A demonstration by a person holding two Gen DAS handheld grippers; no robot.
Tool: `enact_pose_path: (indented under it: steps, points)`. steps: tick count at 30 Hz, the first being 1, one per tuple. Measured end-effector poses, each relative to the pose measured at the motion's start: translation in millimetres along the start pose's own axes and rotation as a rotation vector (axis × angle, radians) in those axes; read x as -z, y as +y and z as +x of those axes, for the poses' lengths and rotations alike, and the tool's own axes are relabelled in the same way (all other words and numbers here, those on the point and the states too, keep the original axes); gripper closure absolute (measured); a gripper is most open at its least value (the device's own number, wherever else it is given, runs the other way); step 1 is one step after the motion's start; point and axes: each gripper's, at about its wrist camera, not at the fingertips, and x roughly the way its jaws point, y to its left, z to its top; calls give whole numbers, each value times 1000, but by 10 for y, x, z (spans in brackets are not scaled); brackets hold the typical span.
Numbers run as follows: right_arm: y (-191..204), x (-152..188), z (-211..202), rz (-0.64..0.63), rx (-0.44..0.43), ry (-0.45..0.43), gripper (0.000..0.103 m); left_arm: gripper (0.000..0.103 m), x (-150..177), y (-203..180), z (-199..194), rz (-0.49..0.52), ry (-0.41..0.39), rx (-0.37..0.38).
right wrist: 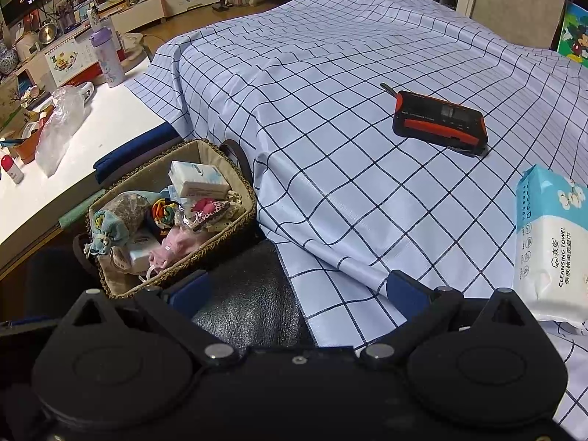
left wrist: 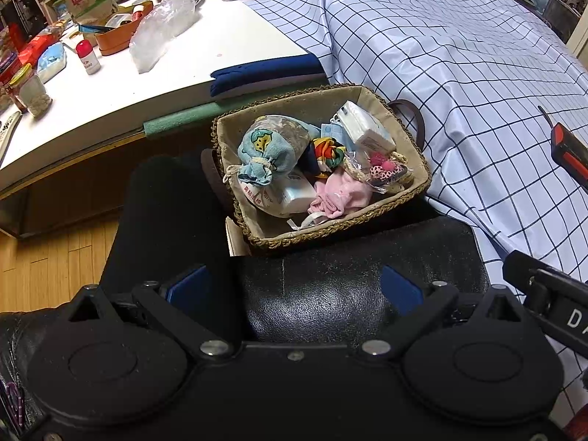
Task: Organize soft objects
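- Cleansing towel pack (right wrist: 547, 246) is lying on the checked cloth (right wrist: 330, 128), well right of the woven basket (right wrist: 235, 217); likely light, squashy, with slippery film. Best pinched across its short sides.
- Basket is already holding soft goods: blue drawstring pouch (left wrist: 262, 150), pink socks (left wrist: 338, 194), tissue packs (left wrist: 364, 125). Crowded; little room is showing.
- Left gripper (left wrist: 294, 286) and right gripper (right wrist: 297, 290) are both hovering with fingers spread, holding nothing.
- Orange-black device (right wrist: 439, 121) is sitting beyond the pack, clear of the route to the basket.
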Motion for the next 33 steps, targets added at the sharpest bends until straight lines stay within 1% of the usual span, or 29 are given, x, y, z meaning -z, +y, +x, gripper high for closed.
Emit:
enact_pose_path:
  steps: [33]
  points:
    - [-10,22,10,-4,-1,7,1,6,-3,-7,5,7,0,-1]
